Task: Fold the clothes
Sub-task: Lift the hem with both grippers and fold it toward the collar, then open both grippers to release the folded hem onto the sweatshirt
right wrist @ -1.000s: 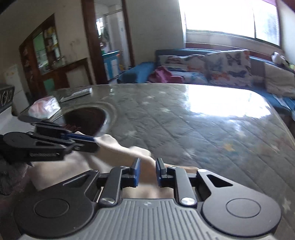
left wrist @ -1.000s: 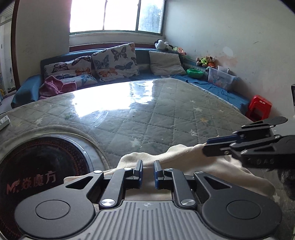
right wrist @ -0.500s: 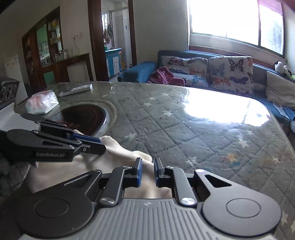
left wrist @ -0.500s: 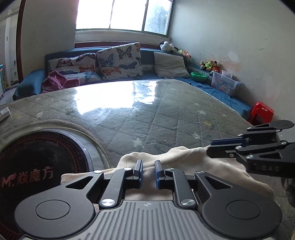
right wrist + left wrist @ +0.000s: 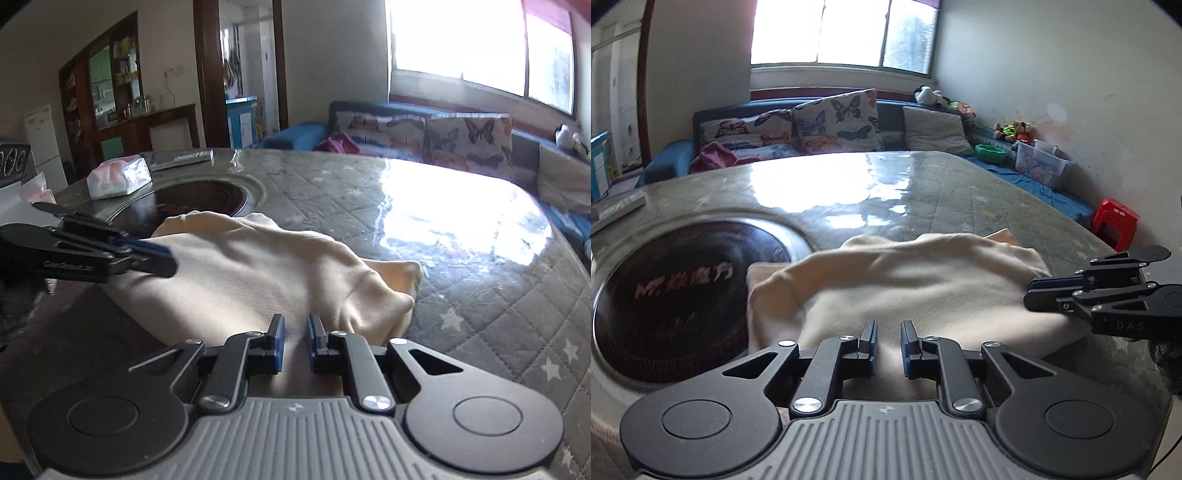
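A cream cloth (image 5: pixel 905 280) lies bunched on the glass-topped quilted table (image 5: pixel 942 192), its left part over the dark round inset (image 5: pixel 665 295). My left gripper (image 5: pixel 888 325) holds the cloth's near edge, jaws almost together with fabric between them. To its right, my right gripper (image 5: pixel 1030 295) touches the same edge. In the right wrist view the cloth (image 5: pixel 240 273) runs taut from the left gripper (image 5: pixel 170 262) to the right gripper (image 5: pixel 295 317), which is pinched on fabric as well.
A tissue pack (image 5: pixel 118 177) and a remote (image 5: pixel 181 158) lie beyond the round inset (image 5: pixel 199 195). A sofa with butterfly cushions (image 5: pixel 834 125) stands behind the table, and a red stool (image 5: pixel 1115 225) is at its right. The far tabletop (image 5: pixel 443 258) is bare and shiny.
Both grippers have risen and pulled back, and the cloth's near edge has come up with them. Much more of the cloth now shows ahead of the fingers.
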`<action>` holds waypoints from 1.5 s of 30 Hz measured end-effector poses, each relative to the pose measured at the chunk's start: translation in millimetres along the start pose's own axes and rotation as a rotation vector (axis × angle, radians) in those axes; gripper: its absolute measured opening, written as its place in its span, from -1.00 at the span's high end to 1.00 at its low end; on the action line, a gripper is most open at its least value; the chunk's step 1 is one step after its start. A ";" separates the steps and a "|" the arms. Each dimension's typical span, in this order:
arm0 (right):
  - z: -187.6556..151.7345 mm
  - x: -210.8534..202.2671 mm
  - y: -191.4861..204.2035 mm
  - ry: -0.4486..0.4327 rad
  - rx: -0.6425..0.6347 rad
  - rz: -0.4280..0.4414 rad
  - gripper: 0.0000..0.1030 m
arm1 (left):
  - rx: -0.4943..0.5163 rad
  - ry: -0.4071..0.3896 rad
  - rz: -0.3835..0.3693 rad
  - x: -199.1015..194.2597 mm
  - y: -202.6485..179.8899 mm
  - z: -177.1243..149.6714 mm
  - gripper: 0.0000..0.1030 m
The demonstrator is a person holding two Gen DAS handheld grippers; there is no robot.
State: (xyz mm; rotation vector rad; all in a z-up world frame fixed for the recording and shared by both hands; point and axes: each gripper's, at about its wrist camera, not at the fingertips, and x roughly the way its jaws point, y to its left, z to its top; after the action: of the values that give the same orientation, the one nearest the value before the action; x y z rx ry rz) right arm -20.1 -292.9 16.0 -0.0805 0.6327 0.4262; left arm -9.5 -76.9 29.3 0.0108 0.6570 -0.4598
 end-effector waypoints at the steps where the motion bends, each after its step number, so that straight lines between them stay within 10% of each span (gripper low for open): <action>1: -2.3 -0.6 0.3 -0.009 0.010 0.000 0.79 | -0.008 -0.002 0.005 -2.4 1.2 -2.2 0.70; 27: -11.5 -1.3 2.9 -0.048 -0.033 0.003 0.68 | -0.325 -0.021 0.059 -24.7 67.4 -2.7 0.72; 45: -11.3 0.2 5.3 -0.046 -0.034 0.010 0.62 | -0.062 -0.075 0.191 -19.2 41.1 14.3 0.93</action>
State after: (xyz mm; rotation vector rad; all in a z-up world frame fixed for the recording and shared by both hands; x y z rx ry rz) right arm -28.4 -290.2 7.1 -0.0993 0.5808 0.4472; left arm 2.5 -34.2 46.5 -0.0024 0.5903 -0.2539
